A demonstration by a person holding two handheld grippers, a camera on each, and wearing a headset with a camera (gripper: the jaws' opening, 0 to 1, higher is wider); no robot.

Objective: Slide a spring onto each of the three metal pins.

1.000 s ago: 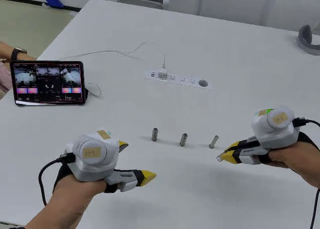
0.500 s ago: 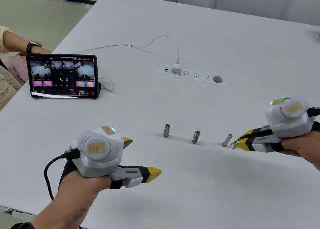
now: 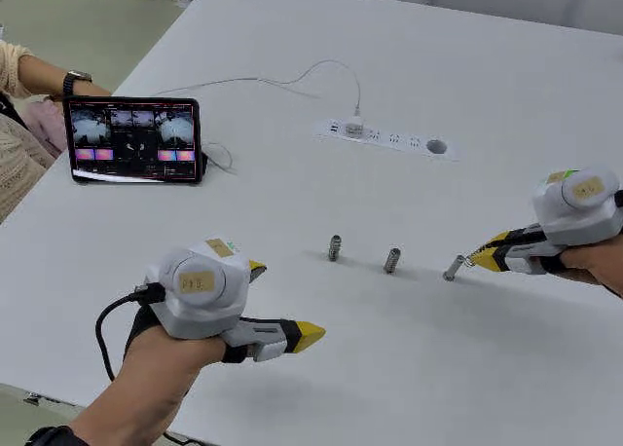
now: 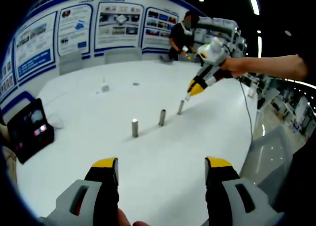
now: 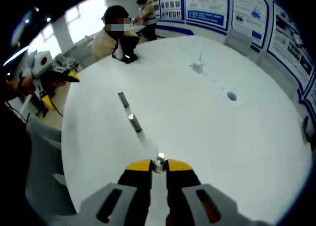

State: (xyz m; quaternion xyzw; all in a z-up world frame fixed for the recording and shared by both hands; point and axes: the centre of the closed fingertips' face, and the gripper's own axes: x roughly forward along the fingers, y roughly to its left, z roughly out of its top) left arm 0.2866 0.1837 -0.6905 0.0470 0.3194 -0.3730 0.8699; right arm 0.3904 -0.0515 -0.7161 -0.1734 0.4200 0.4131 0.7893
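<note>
Right gripper [image 3: 474, 260] jaws clamped on a spring [image 5: 159, 162], just beside the end pin [image 3: 454, 268] of 3. Left gripper [image 4: 160, 164] jaws apart, holding nothing. Tablet [image 3: 134, 139] and power strip [image 3: 384, 138] lie well behind the row.

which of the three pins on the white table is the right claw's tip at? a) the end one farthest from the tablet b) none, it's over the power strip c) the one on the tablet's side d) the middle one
A: in the head view the right claw, pinched on a small metal spring, has its yellow tips at the short upright metal pin at the end of the row farthest from the black tablet.
</note>
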